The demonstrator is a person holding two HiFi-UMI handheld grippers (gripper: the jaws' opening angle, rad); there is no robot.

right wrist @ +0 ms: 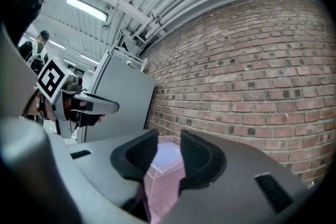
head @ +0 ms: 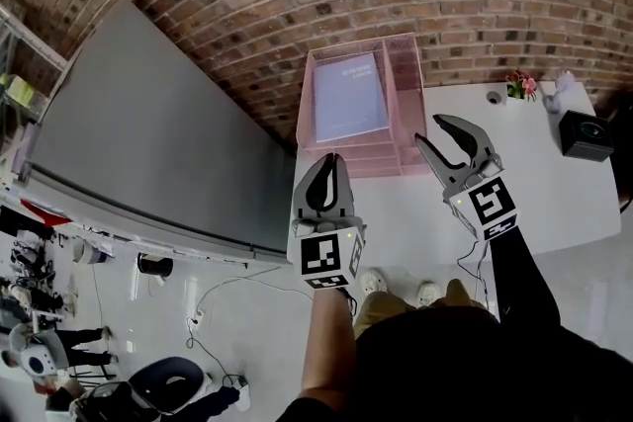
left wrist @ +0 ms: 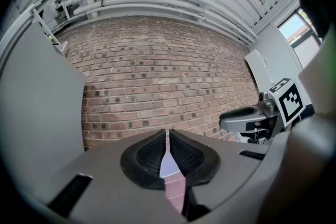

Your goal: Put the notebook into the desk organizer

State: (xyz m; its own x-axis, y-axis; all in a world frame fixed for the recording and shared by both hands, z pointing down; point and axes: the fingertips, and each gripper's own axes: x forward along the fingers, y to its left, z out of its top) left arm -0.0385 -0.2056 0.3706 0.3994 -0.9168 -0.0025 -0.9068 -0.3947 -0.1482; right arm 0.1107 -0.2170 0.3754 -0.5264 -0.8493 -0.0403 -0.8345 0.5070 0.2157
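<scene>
No legible text anywhere. The notebook [head: 349, 97] lying in the pink desk organizer [head: 410, 114] has a few print lines at its cover's far right corner, too small to read. The cubes on the left gripper [head: 331, 157] and right gripper [head: 427, 128] carry black-and-white square markers only, no characters.

Head view high above, facing steeply down on left gripper [head: 332, 159], right gripper [head: 428, 127] and pink desk organizer [head: 406, 94], gripper views low, level, close behind their jaws, facing the brick wall [left wrist: 157, 71], each catching the other gripper, organizer in all three.
</scene>
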